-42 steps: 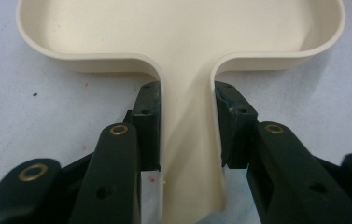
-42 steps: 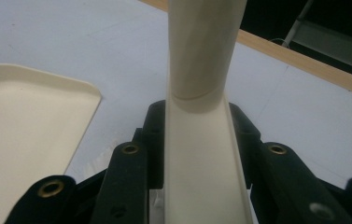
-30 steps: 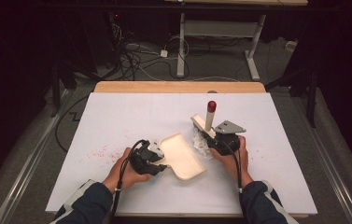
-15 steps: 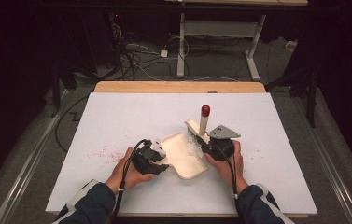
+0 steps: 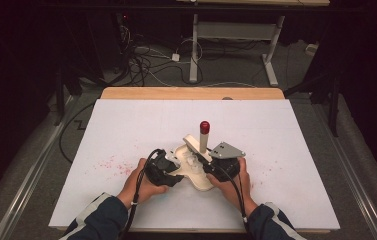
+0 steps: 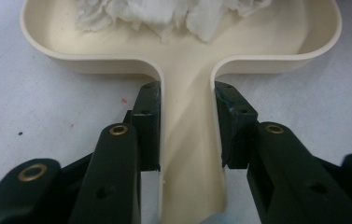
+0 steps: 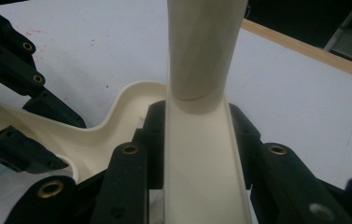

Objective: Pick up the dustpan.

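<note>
A cream dustpan (image 5: pixel 200 179) lies on the white table sheet between my hands. My left gripper (image 5: pixel 172 169) is shut on its handle. The left gripper view has my left gripper (image 6: pixel 187 93) clamping that handle, with crumpled white tissue (image 6: pixel 164 14) lying in the dustpan (image 6: pixel 281 56) ahead. My right gripper (image 5: pixel 210 165) is shut on the cream handle of a brush (image 5: pixel 203 141), whose red tip (image 5: pixel 204 126) points up and away. In the right gripper view, my right gripper (image 7: pixel 194 112) grips the brush handle (image 7: pixel 201 46) over the dustpan (image 7: pixel 117 121).
Fine red specks (image 5: pixel 108 165) are scattered on the white sheet (image 5: pixel 126 125) left of my left hand. A wooden table edge (image 5: pixel 191 93) runs along the far side. Beyond it, cables (image 5: pixel 146 60) and a desk frame (image 5: pixel 236 35) stand on the dark floor.
My right gripper has moved left and nearer to me with the brush, up to the dustpan. The white tissue that lay beside the pan is now in it. The left hand stayed still.
</note>
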Demonstrator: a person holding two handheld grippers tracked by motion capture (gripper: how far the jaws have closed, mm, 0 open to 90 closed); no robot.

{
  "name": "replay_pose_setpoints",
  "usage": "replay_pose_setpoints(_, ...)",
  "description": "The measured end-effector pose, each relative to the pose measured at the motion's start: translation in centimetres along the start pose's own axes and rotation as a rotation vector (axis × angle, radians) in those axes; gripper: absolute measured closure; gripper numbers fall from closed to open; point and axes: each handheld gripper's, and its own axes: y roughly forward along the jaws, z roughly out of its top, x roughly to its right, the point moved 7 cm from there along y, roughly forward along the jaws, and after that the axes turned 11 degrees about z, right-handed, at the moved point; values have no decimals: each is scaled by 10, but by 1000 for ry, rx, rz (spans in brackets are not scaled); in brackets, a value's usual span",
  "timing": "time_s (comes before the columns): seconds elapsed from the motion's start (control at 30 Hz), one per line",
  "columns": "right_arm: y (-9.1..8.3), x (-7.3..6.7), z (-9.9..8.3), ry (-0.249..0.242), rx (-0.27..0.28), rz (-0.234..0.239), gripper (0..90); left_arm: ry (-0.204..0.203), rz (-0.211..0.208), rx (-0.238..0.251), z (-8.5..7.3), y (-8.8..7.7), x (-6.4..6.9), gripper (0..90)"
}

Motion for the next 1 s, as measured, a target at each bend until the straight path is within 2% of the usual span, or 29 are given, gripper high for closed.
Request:
replay_pose_setpoints(0.33,-16,0,15,20,61,20,676,0,2,4,0,1,-1,636)
replay_pose_setpoints(0.53,-27,9,19,37,91,13,676,2,2,1,-1,0,-2,636)
replay_pose_setpoints(0.73,-41,19,24,90,129,24,675,2,1,-1,-1,2,-3,636)
replay_pose_setpoints(0.83,-50,23,28,100,150,20,675,6,3,-2,-2,2,-3,636)
replay_pose_setpoints(1.0,-54,29,24,115,128,13,675,13,6,-11,-2,1,-3,636)
